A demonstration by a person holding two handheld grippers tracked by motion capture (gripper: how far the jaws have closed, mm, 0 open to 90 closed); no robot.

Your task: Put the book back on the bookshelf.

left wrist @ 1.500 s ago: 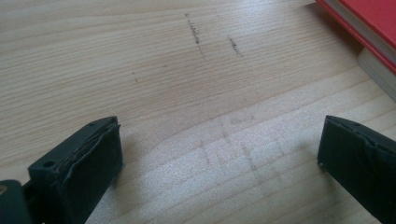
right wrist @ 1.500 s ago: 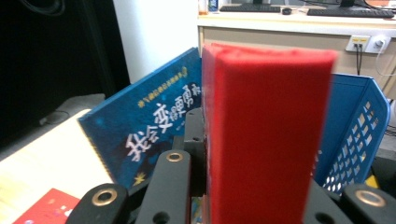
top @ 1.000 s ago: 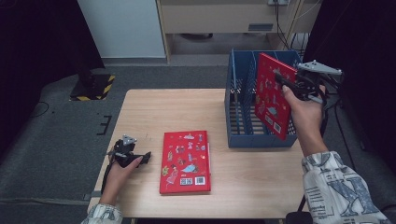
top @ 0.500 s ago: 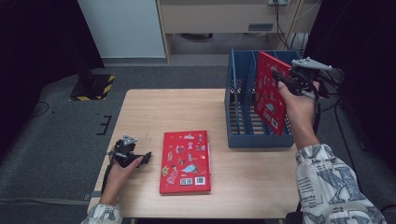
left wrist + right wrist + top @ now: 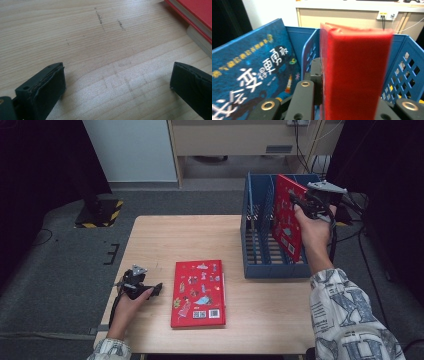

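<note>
My right gripper (image 5: 298, 204) is shut on the top edge of a red picture book (image 5: 286, 222), which stands tilted inside the blue slotted basket (image 5: 272, 270). In the right gripper view the red book (image 5: 355, 72) rises between the jaws, and a blue book (image 5: 253, 72) leans in the basket to its left. A second red book (image 5: 198, 292) lies flat on the wooden table (image 5: 170, 237). My left gripper (image 5: 154, 290) rests open on the table just left of that book, nothing between its jaws. In the left gripper view the flat book's corner (image 5: 197, 12) shows at the top right.
The basket stands at the table's right edge, with divider slots along its floor. A cabinet (image 5: 240, 137) and a white panel (image 5: 130, 150) stand behind the table on grey carpet. Bare tabletop lies between the flat book and the basket.
My right hand has shifted a little to the left and farther back over the basket, carrying the red book along. The left hand has kept still.
</note>
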